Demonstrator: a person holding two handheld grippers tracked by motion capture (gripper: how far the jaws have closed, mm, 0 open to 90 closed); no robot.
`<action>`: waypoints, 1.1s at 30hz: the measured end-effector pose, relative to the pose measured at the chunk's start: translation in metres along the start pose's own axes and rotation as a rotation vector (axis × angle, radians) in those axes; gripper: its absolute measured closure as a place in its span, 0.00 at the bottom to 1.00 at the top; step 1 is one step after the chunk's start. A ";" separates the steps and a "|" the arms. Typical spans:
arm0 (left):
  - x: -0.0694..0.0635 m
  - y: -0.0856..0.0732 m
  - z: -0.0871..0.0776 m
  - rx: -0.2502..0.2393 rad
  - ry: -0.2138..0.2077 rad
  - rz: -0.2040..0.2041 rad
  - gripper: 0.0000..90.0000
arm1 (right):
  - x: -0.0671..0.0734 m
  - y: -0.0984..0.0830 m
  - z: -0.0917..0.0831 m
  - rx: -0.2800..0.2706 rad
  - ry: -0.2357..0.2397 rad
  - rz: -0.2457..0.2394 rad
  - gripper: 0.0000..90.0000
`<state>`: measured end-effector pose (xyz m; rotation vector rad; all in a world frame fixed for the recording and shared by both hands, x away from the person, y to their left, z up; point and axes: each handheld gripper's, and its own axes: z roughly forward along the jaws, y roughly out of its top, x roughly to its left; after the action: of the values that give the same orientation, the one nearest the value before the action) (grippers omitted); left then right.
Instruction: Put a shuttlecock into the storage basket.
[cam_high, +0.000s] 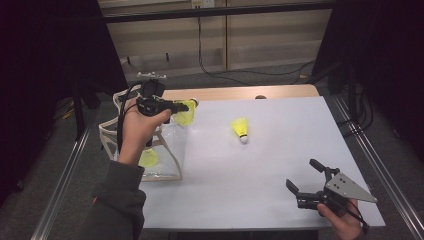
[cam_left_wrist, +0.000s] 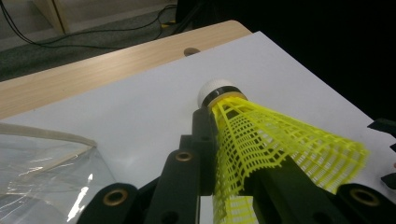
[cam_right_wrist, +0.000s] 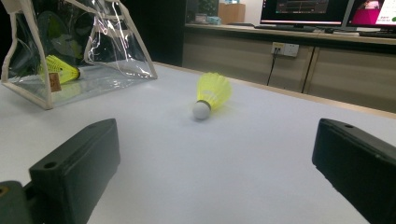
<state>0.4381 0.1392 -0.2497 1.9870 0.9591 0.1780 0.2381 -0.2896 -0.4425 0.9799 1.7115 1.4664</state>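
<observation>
A yellow shuttlecock (cam_left_wrist: 261, 149) is clamped by its mesh skirt in the left gripper (cam_high: 181, 107), held above the far edge of the clear bag (cam_high: 170, 150); the bag's opening lies just below and nearer. The shuttlecock's long axis is roughly level, cork pointing right. 1 shuttlecock (cam_right_wrist: 60, 69) is seen inside the bag, another (cam_high: 241, 129) lies mid-table, nearer the wide-open, empty right gripper (cam_high: 306, 176). No readable writing is made out.
</observation>
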 end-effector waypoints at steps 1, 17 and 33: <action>0.000 0.000 0.000 -0.005 0.002 -0.006 0.93 | 0.000 0.000 0.000 0.000 0.000 0.000 0.01; 0.005 0.002 -0.010 -0.004 0.030 -0.002 0.93 | 0.000 0.000 0.000 0.001 -0.001 0.001 0.01; 0.010 0.003 -0.017 -0.011 0.046 -0.010 0.93 | 0.000 0.000 0.000 0.000 0.000 0.000 0.01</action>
<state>0.4385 0.1562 -0.2392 1.9753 0.9955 0.2234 0.2382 -0.2896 -0.4425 0.9802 1.7118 1.4660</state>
